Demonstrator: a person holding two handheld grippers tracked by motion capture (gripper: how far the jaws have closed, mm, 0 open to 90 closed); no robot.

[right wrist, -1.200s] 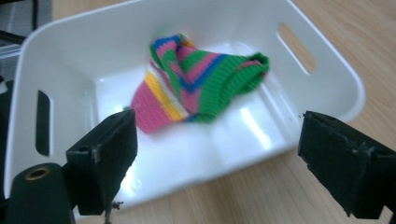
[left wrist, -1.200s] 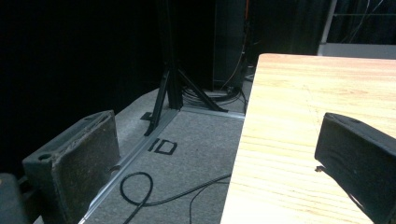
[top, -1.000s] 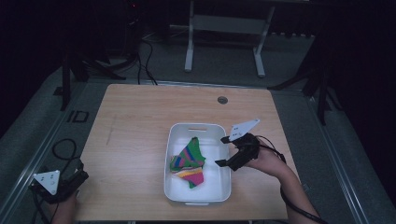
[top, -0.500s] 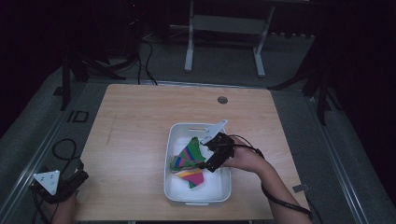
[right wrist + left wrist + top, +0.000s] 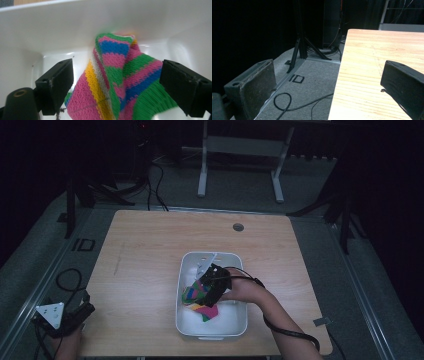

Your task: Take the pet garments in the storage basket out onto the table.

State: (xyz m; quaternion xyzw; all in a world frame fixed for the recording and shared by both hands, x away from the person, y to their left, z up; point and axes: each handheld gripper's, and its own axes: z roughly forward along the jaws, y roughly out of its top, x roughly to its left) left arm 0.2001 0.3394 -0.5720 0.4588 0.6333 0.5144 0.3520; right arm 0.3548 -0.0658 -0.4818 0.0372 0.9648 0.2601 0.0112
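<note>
Two tools are in use. The right tool (image 5: pixel 204 289) reaches into the white plastic tub (image 5: pixel 235 326) near the desk's front edge, its jaws spread wide either side of a striped knitted cloth (image 5: pixel 120 85) bunched against the tub wall, nothing gripped. The left tool (image 5: pixel 64 317) hangs released off the desk's (image 5: pixel 150 250) front left corner. Risk: closing now may pinch a mere fold, which could slip, or drag the light tub. Pale wood desk; dark room, grey carpet, cables, stands.
</note>
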